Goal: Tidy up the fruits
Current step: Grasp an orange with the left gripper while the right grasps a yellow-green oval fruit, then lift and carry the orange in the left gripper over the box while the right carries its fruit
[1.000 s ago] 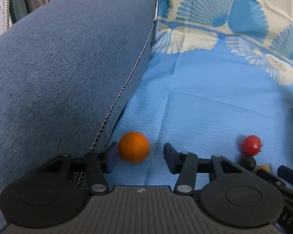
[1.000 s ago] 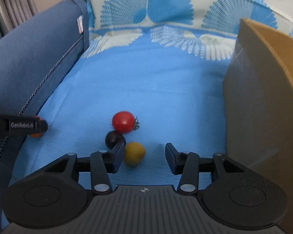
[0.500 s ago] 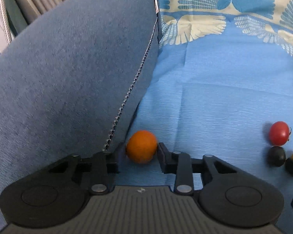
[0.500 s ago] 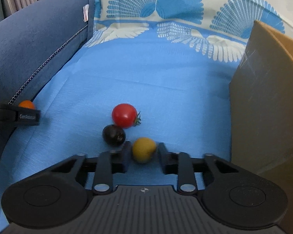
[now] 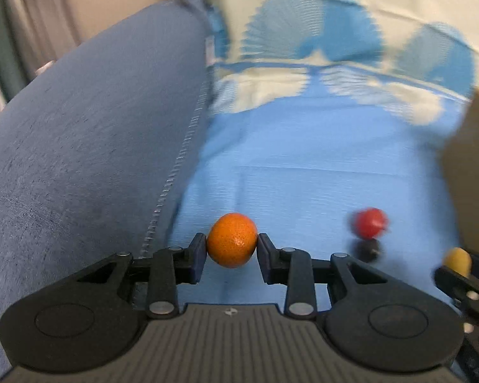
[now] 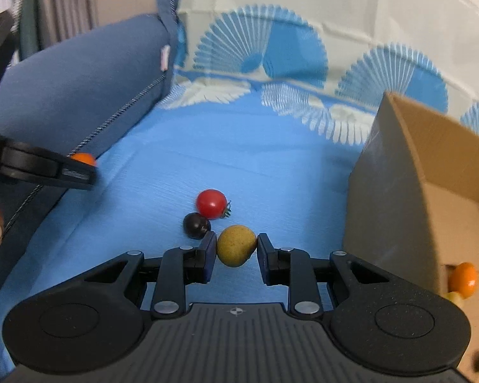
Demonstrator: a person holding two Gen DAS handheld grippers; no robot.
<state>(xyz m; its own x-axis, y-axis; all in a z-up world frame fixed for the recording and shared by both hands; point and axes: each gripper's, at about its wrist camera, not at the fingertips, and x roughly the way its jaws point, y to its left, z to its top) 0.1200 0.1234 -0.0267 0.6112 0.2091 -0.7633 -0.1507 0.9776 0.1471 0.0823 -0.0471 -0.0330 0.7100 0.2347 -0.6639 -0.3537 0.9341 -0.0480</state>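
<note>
My left gripper (image 5: 232, 249) is shut on a small orange fruit (image 5: 232, 240) and holds it above the blue cloth, beside the sofa arm. My right gripper (image 6: 236, 250) is shut on a yellow fruit (image 6: 235, 245) just above the cloth. A red tomato (image 6: 211, 204) and a dark round fruit (image 6: 196, 225) lie on the cloth just ahead and left of the right gripper. Both also show in the left wrist view, the tomato (image 5: 369, 222) and the dark fruit (image 5: 367, 249). The left gripper with the orange fruit (image 6: 83, 159) shows at the left of the right wrist view.
An open cardboard box (image 6: 408, 172) stands at the right, with an orange fruit (image 6: 463, 279) inside it. A blue sofa arm (image 5: 79, 146) rises on the left. The blue patterned cloth (image 6: 239, 146) covers the seat and backrest.
Both grippers have closed on their fruits and lifted them off the cloth. The left wrist view has swung right and is blurred with motion.
</note>
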